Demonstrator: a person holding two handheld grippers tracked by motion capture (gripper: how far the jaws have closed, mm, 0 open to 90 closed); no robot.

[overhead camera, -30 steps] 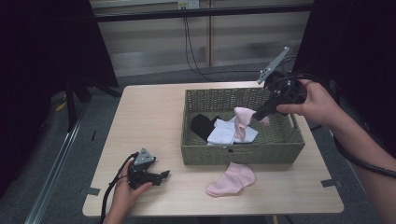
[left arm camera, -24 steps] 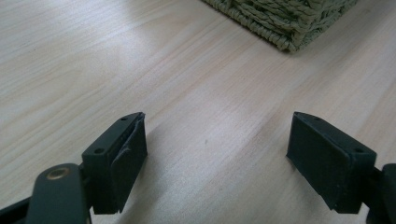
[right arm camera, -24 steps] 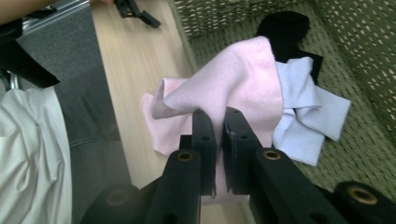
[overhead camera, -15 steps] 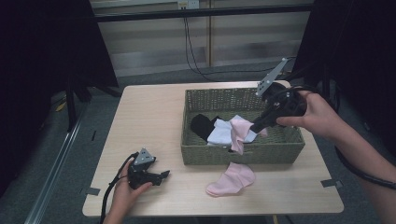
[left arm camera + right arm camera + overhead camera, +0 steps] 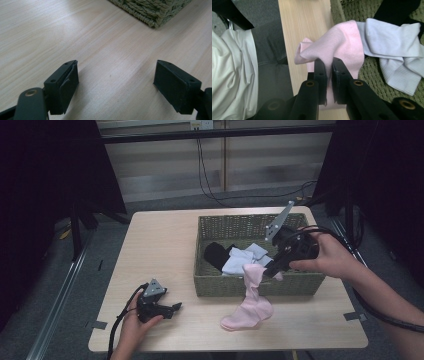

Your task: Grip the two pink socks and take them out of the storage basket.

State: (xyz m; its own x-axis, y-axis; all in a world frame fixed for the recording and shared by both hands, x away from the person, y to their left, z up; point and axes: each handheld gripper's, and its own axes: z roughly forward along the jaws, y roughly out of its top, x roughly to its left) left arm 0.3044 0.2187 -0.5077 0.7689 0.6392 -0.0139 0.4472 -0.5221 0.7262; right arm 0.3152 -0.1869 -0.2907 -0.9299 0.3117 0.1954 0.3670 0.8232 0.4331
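Pink knit cloth is what we find clamped in the right gripper (image 5: 327, 62): its two black jaws are pressed nearly together on a fold of a pink sock (image 5: 339, 45), which bunches up just ahead of the jaw tips and hangs below them. In the high view the right gripper (image 5: 270, 271) sits over the near wall of the green wicker basket (image 5: 250, 287), and the held sock (image 5: 252, 282) drapes down outside that wall toward a second pink sock (image 5: 247, 315) lying flat on the wooden table (image 5: 160, 250); we cannot tell whether the two touch. To the right of the jaws in the right gripper view, a white sock (image 5: 397, 47) lies on the basket floor, with a black sock (image 5: 397, 10) beyond it.

The left gripper (image 5: 172, 307) rests low on the table, held in the left hand (image 5: 132, 330), well apart from the socks. In the left gripper view the left gripper (image 5: 116, 82) has its jaws spread wide with only bare tabletop between them; a corner of the basket (image 5: 155, 12) lies ahead and to the right of the jaws.
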